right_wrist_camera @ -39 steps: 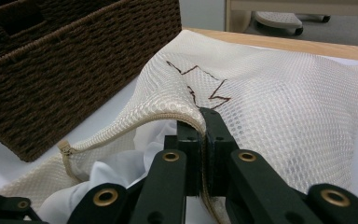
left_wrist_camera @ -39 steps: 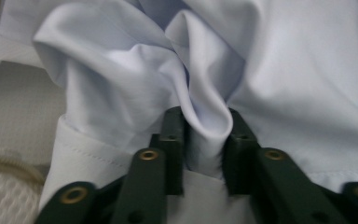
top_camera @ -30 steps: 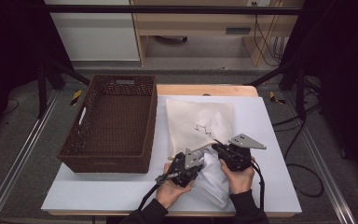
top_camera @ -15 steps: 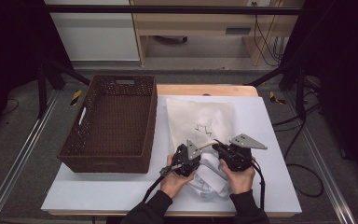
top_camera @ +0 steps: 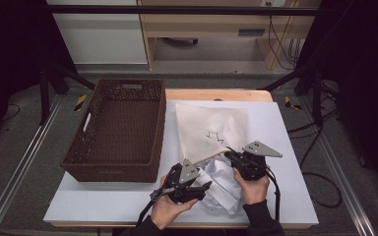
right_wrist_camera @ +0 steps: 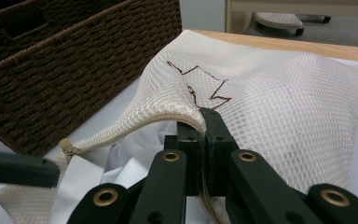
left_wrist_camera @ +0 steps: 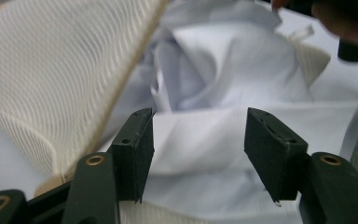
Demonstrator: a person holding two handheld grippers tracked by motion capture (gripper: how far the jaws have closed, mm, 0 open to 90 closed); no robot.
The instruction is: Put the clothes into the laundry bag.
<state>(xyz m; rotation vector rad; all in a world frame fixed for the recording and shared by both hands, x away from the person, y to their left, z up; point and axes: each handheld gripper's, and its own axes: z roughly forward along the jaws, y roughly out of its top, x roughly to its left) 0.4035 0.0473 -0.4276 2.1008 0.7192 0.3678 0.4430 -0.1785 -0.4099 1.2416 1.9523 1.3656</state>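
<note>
A cream mesh bag [top_camera: 211, 129] with a brown zigzag mark lies on the white table, its mouth toward the person. A crumpled white cloth [top_camera: 222, 186] sits partly inside that mouth. My right gripper [top_camera: 230, 156] is shut on the bag's zipper edge [right_wrist_camera: 186, 117] and holds it lifted. My left gripper [top_camera: 201, 189] is at the near left of the cloth. Its jaws have just been opening, and they now stand apart [left_wrist_camera: 196, 126] with a fold of the white cloth [left_wrist_camera: 223, 74] beyond them, not pinched. The mesh bag [left_wrist_camera: 51, 70] rises at the left of the left gripper view.
A dark brown wicker basket [top_camera: 115, 129] with nothing in it stands on the table's left half, close beside the bag [right_wrist_camera: 284, 107]. The basket wall [right_wrist_camera: 74, 60] is near in the right gripper view. Bare white tabletop [top_camera: 103, 201] lies at the front left.
My left gripper has opened and let go of the white cloth, and it has drawn back toward the front edge. The right gripper has kept still, holding the bag's edge.
</note>
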